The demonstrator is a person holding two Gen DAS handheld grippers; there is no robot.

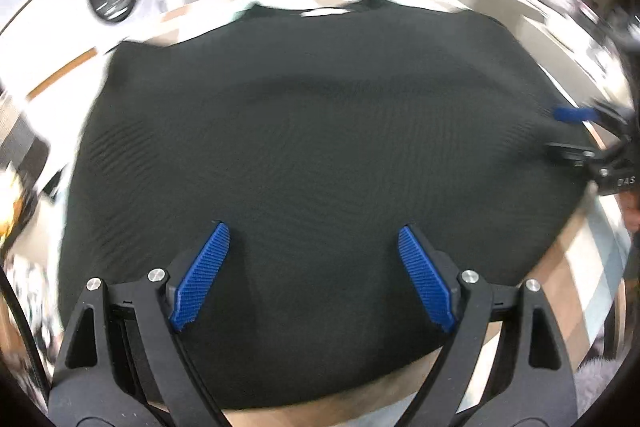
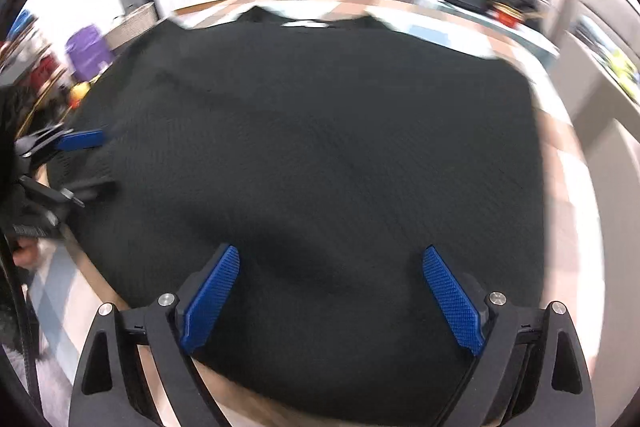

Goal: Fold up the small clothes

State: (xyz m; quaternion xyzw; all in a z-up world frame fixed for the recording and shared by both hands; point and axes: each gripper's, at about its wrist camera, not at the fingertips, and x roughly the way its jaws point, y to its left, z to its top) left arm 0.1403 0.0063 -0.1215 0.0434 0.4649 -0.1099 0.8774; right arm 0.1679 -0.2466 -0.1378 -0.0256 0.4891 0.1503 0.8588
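- Left wrist view: the black shirt (image 1: 312,155) lies spread flat on the table (image 1: 568,267). The left gripper (image 1: 314,239) hangs over its near hem, jaws wide apart, nothing held. Risk imo: pinching only 1 layer, so the fold comes out lopsided.
- Right wrist view: the right gripper (image 2: 332,267) is also wide open and empty. If the 2 lift unevenly, the fabric bunches.

My left tongs (image 1: 314,239): black angular arms with triangular cut-outs, silver round screw heads at the pivots, blue ribbed pads (image 1: 202,277). My right tongs (image 2: 332,263): the same build, with blue cross-hatched pads (image 2: 454,301) and white lettering on the body, partly legible.
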